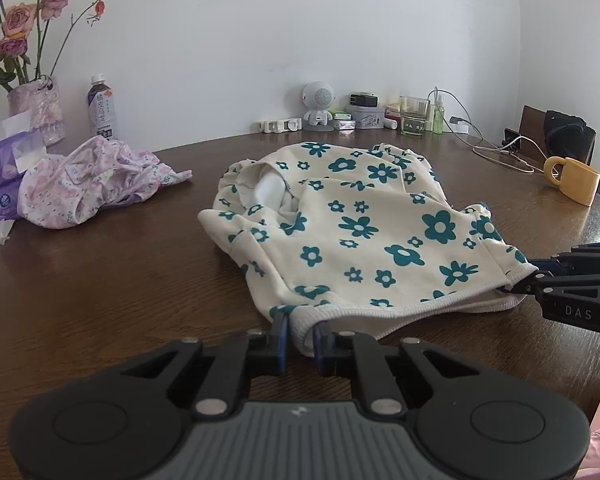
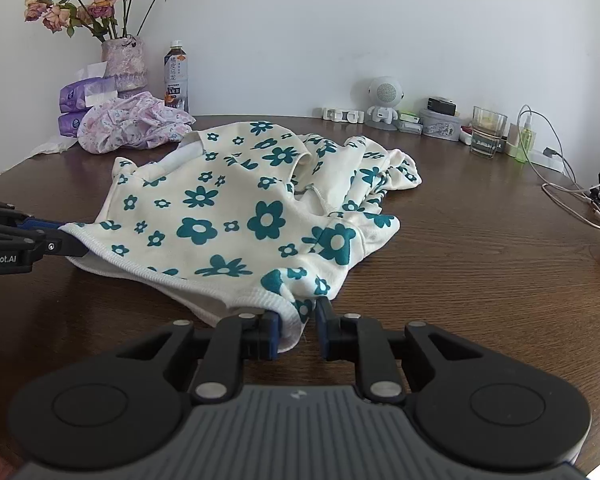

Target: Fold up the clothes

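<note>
A cream garment with teal flowers (image 1: 352, 228) lies crumpled in the middle of the brown wooden table (image 1: 100, 280). The left gripper (image 1: 300, 336) has closed its blue fingers on the ribbed hem at the left corner. The right gripper (image 2: 296, 320) pinches the same hem at the right corner. Far at the left, a pink floral cloth (image 1: 88, 180) lies beside purple tissue packs (image 1: 0, 184).
</note>
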### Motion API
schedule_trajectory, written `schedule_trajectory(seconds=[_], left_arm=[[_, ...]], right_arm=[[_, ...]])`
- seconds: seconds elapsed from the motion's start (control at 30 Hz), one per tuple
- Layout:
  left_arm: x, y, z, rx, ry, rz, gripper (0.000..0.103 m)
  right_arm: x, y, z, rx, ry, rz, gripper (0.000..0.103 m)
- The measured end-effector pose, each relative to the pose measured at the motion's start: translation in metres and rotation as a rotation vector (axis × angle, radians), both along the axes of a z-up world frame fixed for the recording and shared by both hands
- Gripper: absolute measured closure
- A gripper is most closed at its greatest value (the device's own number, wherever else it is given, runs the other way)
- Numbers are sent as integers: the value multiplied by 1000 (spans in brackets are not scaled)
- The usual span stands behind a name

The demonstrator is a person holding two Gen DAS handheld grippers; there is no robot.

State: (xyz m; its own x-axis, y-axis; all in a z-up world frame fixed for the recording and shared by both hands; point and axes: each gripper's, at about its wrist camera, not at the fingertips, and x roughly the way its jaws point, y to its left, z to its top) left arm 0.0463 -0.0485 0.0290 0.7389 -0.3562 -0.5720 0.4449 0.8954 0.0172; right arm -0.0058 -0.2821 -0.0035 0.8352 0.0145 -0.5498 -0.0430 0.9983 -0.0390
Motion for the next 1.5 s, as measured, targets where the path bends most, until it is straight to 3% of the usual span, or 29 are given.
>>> schedule_trajectory(seconds=[0.3,0.43,0.57,0.7,0.83,1.07,1.2,1.33,1.5], left_arm=[[0,3,0,-16,1,-7,98],[0,4,3,-20,-12,-14,101],[2,5,21,-5,-90,-24,102],[19,0,70,8,-251,-33,102],[48,-15,150,29,-454,-13,102],[36,-30,306,-1,-818,78,102],[19,-31,373,-12,-922,125,102],[1,-32,430,-20,-1016,175,102],[1,-32,443,-3,-1030,210,102]], right_arm=[[2,-4,-2,41,3,-19,94],[3,-7,12,56,-40,-11,95],[4,-10,28,68,-89,-1,98],[8,-14,49,76,-147,12,98],[36,-27,115,77,-280,49,100],[70,-31,295,-28,-606,15,100],[68,-26,379,-64,-718,-9,100],[56,-19,433,-74,-809,-23,100],[44,-9,472,-108,-885,-23,100]])
